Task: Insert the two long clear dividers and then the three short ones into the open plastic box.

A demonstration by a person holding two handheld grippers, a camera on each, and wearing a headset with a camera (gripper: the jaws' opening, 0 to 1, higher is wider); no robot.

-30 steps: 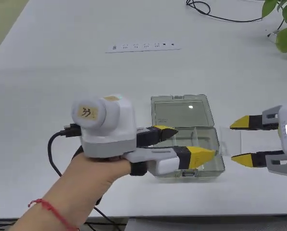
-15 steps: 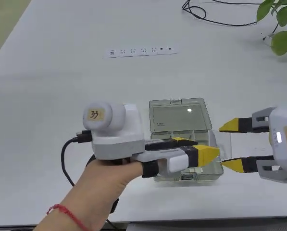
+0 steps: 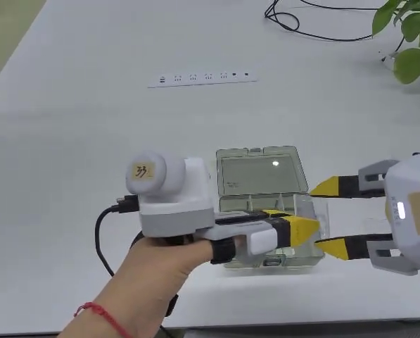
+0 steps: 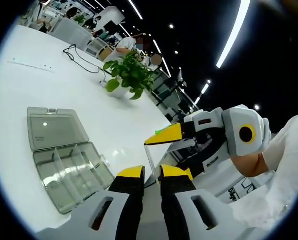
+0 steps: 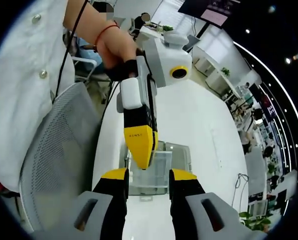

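— Right, where's the piece you're working on?
— In my left claw (image 4: 152,173). Its jaws are pinched together on a clear divider (image 5: 156,172). They hold it by one edge, so the rest of the plate hangs free, up off the surface (image 3: 90,141). By the head view it is over the right end of the box (image 4: 45,172).
— And the other side?
— My right claw (image 3: 328,217) is spread wide and grips nothing, with one jaw on either side of the plate. I read that as lining up to take it or steady it, since a thin sheet held at one edge will likely swing.
— Is the box ready?
— It sits near the front edge of the surface. Its lid (image 3: 262,169) is folded flat toward the far edge, which leaves the tray open from above. Clear partitions already stand inside. I can't count them, nor say whether the one I hold is long or short.
— Next?
— I'd judge the plate needs squaring to its slots before it goes down. Clear on clear, those slots are hard to see.
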